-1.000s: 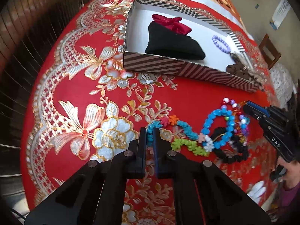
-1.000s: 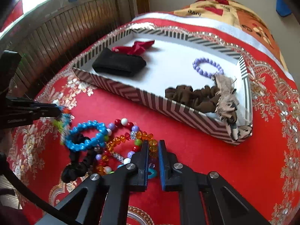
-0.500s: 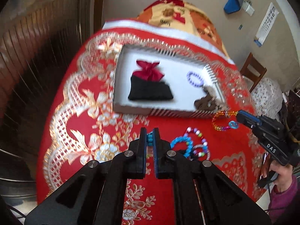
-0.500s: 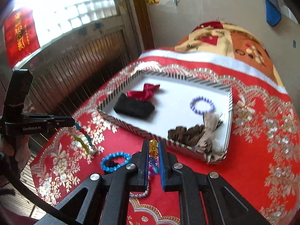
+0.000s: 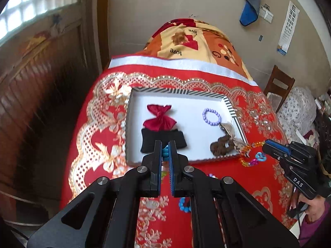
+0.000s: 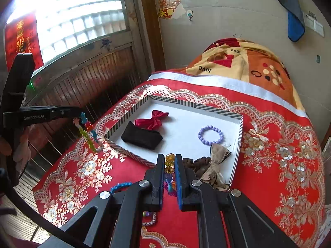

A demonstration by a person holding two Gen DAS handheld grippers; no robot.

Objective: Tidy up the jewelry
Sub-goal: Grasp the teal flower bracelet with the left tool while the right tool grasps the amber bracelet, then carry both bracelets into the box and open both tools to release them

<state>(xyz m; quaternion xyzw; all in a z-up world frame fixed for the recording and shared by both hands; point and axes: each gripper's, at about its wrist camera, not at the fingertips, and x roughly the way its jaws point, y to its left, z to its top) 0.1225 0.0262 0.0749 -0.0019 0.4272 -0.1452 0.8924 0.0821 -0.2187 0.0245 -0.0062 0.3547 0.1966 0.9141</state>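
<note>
My left gripper pinches the flower-bead strand, my right gripper the amber bracelet — both lifted clear. They hang beside the striped tray, I judge for dropping in.

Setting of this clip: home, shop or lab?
Most likely a lived-in home room: a bed-like surface under a red embroidered cloth, a folded "love" blanket, a wooden chair and a wall eye chart.

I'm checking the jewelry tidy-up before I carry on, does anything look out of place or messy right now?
Mostly tidy. The brown scrunchie and its tan bow are bunched in the striped tray's near corner, the bow's tail draping over the rim. A blue bead bracelet lies loose on the red cloth, outside the tray.
</note>
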